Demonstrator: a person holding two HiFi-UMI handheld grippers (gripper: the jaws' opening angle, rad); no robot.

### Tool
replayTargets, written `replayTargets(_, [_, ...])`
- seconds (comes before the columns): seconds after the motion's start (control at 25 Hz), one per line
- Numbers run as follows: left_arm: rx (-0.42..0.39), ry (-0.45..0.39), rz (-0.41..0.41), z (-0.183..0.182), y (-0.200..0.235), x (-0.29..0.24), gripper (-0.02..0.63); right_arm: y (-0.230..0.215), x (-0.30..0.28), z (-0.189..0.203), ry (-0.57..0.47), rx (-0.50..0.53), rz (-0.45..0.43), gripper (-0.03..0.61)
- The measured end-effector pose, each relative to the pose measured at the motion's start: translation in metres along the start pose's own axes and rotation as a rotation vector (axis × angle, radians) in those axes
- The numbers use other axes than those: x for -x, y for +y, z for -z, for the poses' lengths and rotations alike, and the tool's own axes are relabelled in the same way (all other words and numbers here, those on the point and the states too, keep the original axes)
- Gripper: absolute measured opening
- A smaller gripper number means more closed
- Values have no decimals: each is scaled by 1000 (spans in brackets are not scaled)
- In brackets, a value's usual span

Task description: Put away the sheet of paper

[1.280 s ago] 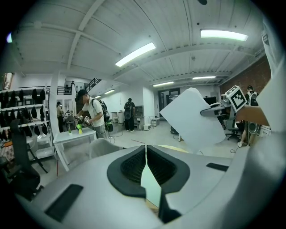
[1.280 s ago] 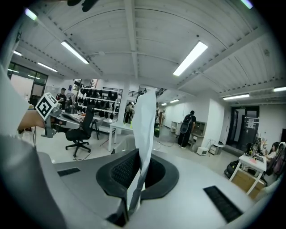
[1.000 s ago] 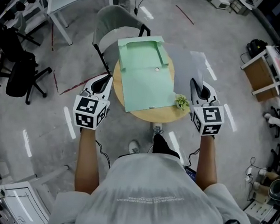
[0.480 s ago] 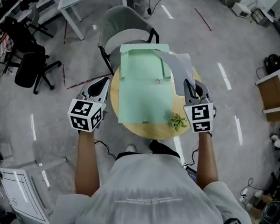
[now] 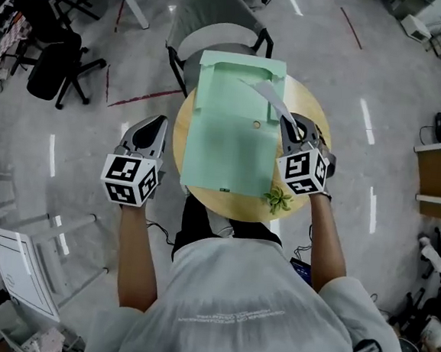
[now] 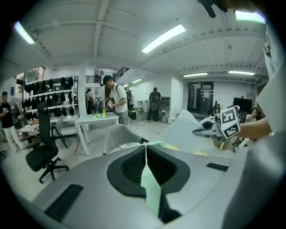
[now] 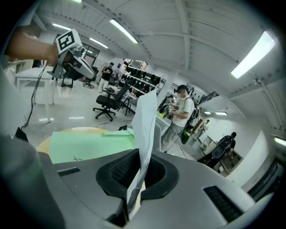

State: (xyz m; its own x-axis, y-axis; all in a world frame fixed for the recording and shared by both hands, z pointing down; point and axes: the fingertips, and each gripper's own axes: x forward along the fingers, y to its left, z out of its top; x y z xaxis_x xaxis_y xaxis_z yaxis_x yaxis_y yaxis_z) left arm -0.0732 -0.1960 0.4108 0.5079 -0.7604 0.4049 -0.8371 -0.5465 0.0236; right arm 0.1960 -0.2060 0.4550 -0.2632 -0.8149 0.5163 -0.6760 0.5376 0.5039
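Observation:
A pale grey sheet of paper [image 5: 264, 93] is pinched by its lower corner in my right gripper [image 5: 288, 127], which is shut on it. The sheet hangs over the right half of an open mint-green folder [image 5: 228, 134] lying on a round wooden table [image 5: 312, 110]. In the right gripper view the sheet [image 7: 145, 120] rises upright from between the pads, with the folder [image 7: 89, 143] flat behind it. My left gripper [image 5: 157, 125] hovers off the table's left edge, shut and empty. In its own view its jaws [image 6: 146, 154] meet with nothing between them.
A small green plant [image 5: 278, 199] sits at the table's near right edge, just below my right gripper. A grey chair [image 5: 219, 18] stands behind the table. A black office chair [image 5: 58, 61] and a white desk stand further left.
My right gripper has carried the sheet leftward from beside the table to above the folder's right side. The left gripper has kept its place beside the table's left edge.

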Motion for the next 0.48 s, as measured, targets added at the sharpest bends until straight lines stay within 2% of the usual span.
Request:
replayTargets(0.24, [12,43,2,18,26,-9,26,43,-43,-2,42,176,-48,29])
replayTargets(0.48, [43,76,-21,37,52,-14,26,104,-80,17,103,363,-137,29])
